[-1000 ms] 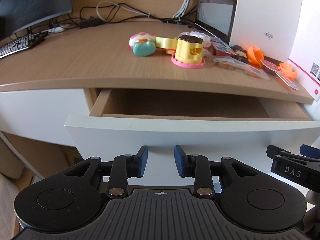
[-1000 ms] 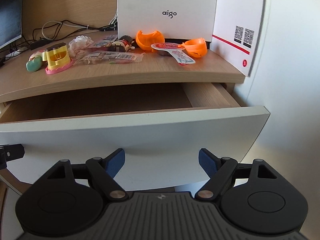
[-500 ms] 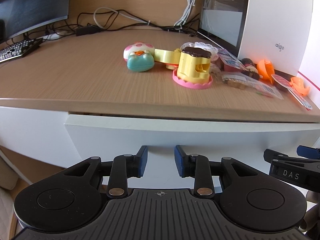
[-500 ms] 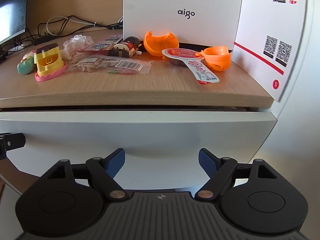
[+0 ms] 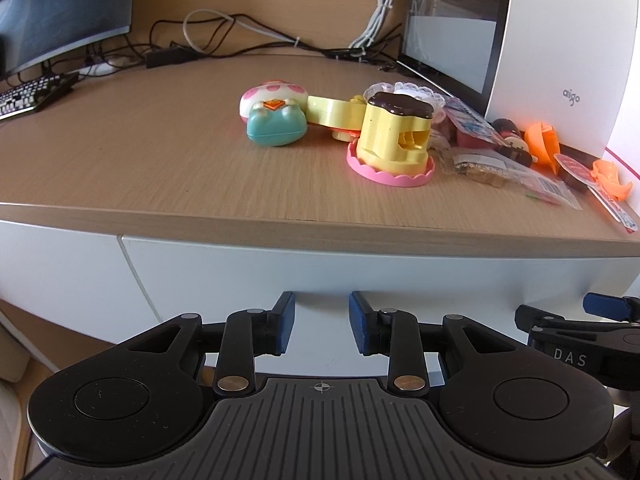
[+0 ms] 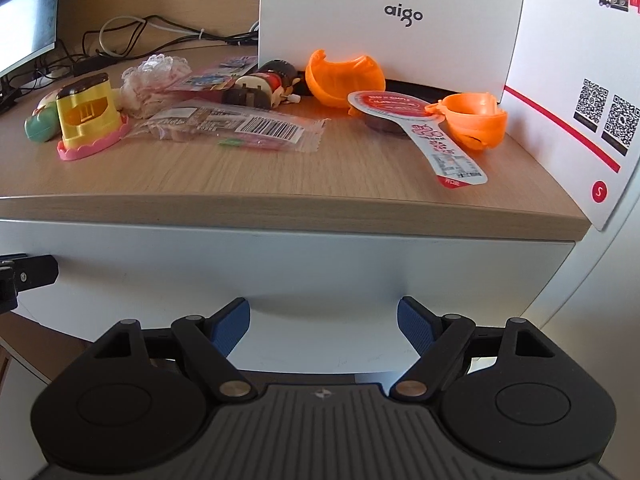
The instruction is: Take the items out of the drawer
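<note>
Low in frame, your left gripper fingers stand narrow and empty, right gripper wide and empty, both close against the shut drawer front: smooth, stiff, no handle showing, so take it by the lower edge. Mid-frame on the desk, the toys look light, hard, slick; the packets soft, crinkly. Upper frame: white case, cables.

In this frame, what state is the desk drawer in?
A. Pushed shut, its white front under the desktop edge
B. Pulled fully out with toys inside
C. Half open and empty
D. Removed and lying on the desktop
A: the white drawer front sits under the desktop edge with no interior showing.
</note>
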Action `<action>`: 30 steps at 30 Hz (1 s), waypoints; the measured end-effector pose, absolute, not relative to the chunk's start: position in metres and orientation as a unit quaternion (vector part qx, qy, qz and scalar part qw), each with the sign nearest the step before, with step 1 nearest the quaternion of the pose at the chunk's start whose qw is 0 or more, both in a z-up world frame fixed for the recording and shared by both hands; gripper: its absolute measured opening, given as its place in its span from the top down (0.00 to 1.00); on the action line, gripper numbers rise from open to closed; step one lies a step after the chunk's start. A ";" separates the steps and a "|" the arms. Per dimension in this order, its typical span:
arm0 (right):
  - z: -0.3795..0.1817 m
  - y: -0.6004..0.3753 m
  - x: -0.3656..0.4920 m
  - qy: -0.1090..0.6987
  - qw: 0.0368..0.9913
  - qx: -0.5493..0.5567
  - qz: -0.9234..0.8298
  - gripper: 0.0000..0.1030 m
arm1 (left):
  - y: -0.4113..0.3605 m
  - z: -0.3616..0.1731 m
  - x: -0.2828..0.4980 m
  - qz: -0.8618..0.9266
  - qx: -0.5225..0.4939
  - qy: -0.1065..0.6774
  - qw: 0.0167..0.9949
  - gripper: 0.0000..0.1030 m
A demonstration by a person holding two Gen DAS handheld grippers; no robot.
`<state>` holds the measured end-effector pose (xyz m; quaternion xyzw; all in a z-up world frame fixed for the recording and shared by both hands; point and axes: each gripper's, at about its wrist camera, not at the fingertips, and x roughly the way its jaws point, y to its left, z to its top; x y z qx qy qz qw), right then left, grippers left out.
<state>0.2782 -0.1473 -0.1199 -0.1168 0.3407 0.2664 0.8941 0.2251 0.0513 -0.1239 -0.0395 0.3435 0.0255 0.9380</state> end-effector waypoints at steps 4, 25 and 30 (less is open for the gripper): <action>-0.120 -0.145 0.278 0.341 0.894 -0.122 0.265 0.21 | 0.053 -0.124 0.225 0.023 -0.045 0.343 0.938 0.68; -0.035 -0.213 0.156 0.349 0.901 -0.078 0.246 0.21 | 0.054 -0.066 0.084 -0.045 -0.038 0.364 0.929 0.68; -0.013 -0.249 0.127 0.327 0.909 -0.074 0.246 0.21 | 0.044 -0.051 0.048 -0.018 -0.051 0.356 0.933 0.68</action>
